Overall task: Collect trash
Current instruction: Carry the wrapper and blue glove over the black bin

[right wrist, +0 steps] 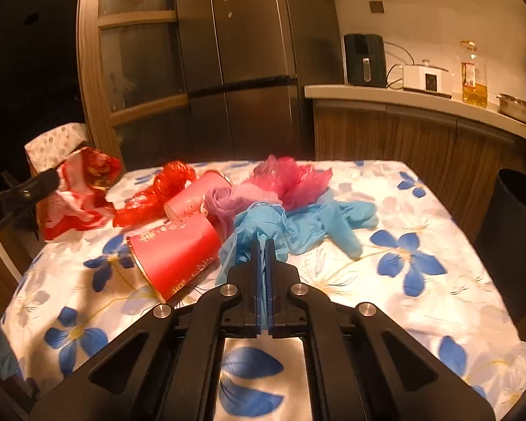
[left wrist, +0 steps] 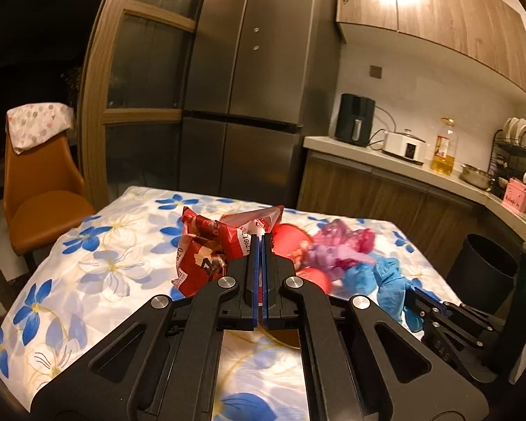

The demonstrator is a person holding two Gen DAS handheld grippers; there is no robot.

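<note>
My left gripper (left wrist: 262, 236) is shut on a red and white snack wrapper (left wrist: 207, 245) and holds it above the table; the wrapper also shows in the right wrist view (right wrist: 80, 193). My right gripper (right wrist: 262, 242) is shut on a blue glove (right wrist: 263, 224) at table level; the glove also shows in the left wrist view (left wrist: 385, 280). A second blue glove (right wrist: 336, 221) lies beside it. Two red paper cups (right wrist: 179, 252) (right wrist: 196, 196) lie on their sides. A pink and purple plastic bag (right wrist: 284, 182) and a red plastic bag (right wrist: 157, 193) lie behind them.
The table has a white cloth with blue flowers (right wrist: 410, 266). A black trash bin (right wrist: 519, 228) stands on the floor to the right of the table, also in the left wrist view (left wrist: 484, 263). An orange chair (left wrist: 38, 196) stands at the left. A fridge and a kitchen counter are behind.
</note>
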